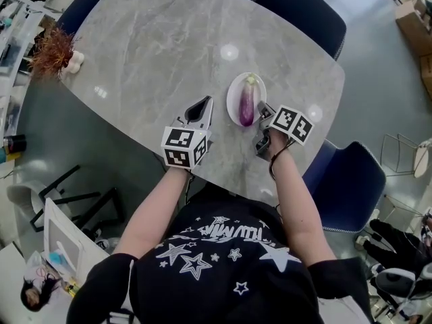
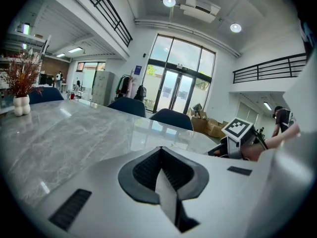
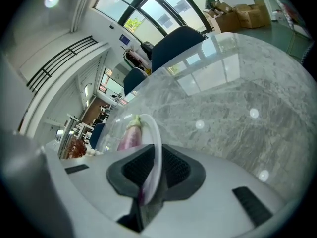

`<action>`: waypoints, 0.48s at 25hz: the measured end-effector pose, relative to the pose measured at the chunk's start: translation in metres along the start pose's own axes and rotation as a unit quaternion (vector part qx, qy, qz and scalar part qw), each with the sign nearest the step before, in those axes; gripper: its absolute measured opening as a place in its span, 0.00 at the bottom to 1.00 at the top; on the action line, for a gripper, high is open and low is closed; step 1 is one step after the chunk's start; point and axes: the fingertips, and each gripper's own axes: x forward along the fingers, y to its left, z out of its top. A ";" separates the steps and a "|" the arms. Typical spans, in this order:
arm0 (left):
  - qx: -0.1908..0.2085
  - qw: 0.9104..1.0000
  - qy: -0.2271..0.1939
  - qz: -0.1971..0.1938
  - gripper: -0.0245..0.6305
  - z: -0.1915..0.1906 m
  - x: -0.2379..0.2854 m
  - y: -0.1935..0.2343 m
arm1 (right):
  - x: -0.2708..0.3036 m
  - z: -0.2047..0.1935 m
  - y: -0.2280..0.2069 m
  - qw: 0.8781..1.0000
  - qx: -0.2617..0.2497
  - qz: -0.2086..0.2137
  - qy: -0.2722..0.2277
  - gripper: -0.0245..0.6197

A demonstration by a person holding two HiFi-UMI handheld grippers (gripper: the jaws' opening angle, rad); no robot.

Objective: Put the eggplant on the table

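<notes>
The eggplant [image 1: 247, 103] lies lengthwise on a white plate [image 1: 233, 101] at the near edge of the grey marble table [image 1: 155, 39]. Only the right gripper view shows the right gripper [image 3: 148, 168] pinching the plate's rim between its jaws. The left gripper [image 2: 166, 182], beside the plate, is closed on nothing. Dark blue chairs [image 1: 304, 9] ring the table, and dried flowers in a white vase [image 2: 21, 83] stand at its far end. The left gripper view shows tall glass doors [image 2: 173, 90] beyond.

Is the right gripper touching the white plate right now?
Touching. The right gripper view shows the right gripper with its jaws closed on the near rim of the plate, with the eggplant lying on it.
</notes>
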 end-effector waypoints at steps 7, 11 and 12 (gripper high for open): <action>0.002 1.000 -0.003 0.004 0.05 -0.002 -0.008 -0.005 | -0.001 -0.001 0.001 0.999 -0.039 -0.011 0.011 0.10; 0.001 1.000 -0.006 0.005 0.05 -0.002 -0.015 -0.006 | -0.007 -0.003 -0.002 0.998 -0.060 -0.022 0.012 0.14; 0.001 1.000 -0.008 0.005 0.05 -0.001 -0.017 -0.006 | -0.010 -0.003 -0.003 0.997 -0.067 -0.027 0.011 0.14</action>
